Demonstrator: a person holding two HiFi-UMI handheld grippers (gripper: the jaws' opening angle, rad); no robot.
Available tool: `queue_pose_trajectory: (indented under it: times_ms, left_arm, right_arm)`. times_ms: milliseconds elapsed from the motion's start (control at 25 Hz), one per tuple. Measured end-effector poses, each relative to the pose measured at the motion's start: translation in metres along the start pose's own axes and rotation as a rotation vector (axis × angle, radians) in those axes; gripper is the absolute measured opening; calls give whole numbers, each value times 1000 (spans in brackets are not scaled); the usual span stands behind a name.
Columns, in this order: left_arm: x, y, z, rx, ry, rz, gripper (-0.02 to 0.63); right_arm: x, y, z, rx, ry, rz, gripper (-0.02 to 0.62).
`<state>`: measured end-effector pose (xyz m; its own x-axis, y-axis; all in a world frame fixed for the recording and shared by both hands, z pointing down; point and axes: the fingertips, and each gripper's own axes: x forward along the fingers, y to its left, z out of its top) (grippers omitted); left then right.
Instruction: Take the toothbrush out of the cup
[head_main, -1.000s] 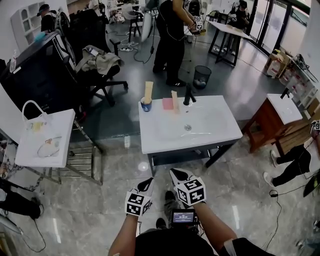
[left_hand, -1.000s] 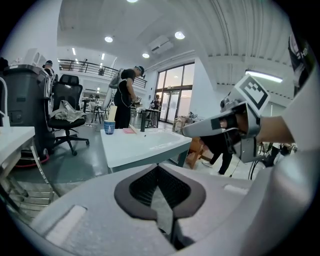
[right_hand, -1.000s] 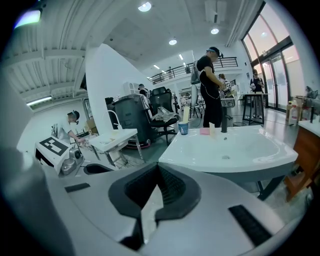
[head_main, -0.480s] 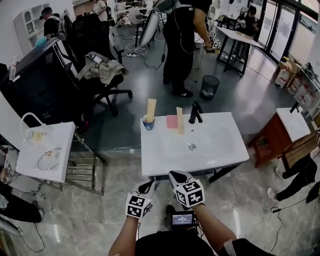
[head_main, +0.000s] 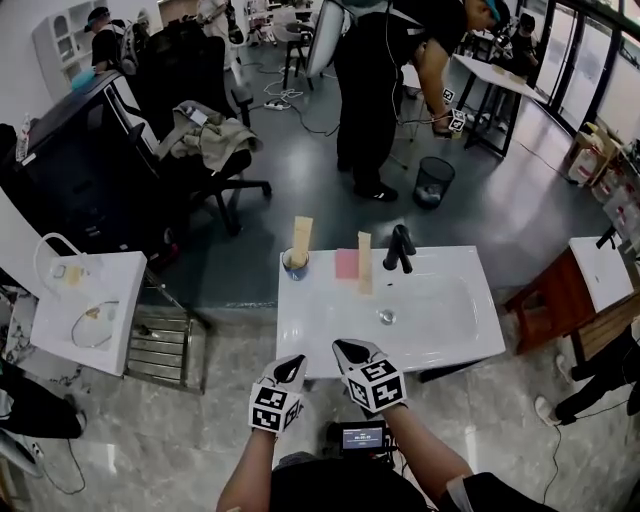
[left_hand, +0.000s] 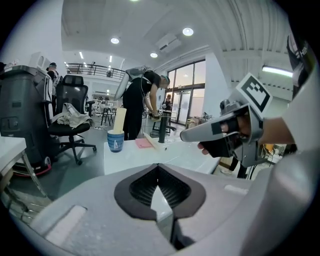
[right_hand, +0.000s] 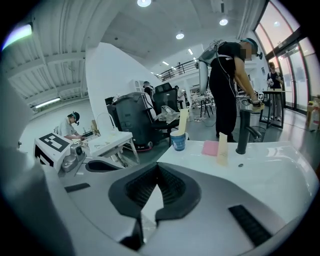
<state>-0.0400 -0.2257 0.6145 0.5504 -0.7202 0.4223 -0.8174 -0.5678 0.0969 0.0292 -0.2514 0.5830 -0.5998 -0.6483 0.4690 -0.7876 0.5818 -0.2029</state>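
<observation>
A blue cup (head_main: 294, 266) stands at the far left corner of a white sink counter (head_main: 310, 340). A tall cream toothbrush pack (head_main: 301, 236) sticks up out of it. The left gripper view shows the cup (left_hand: 115, 141) and the pack (left_hand: 120, 118) well ahead, and so does the right gripper view, with the cup (right_hand: 177, 140) and the pack (right_hand: 183, 119). My left gripper (head_main: 291, 369) and right gripper (head_main: 349, 350) hover side by side at the counter's near edge, far short of the cup. Both are shut and empty.
On the counter stand a black tap (head_main: 400, 248), a pink pad (head_main: 346, 263) and a second cream upright pack (head_main: 364, 261), with a basin drain (head_main: 387, 317). A small white table (head_main: 85, 310) is at left, an office chair (head_main: 215, 150) and a standing person (head_main: 385, 80) beyond.
The sink counter has come closer and lower in the head view. Both grippers now reach its near edge, held side by side and shut as before.
</observation>
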Motion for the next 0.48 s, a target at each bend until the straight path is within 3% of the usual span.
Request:
queue_pose_trajectory:
  times_ms: [480]
  left_arm:
    - [24, 22, 2, -27, 31, 29, 9]
  right_arm:
    - [32, -22, 3, 23, 38, 33, 9]
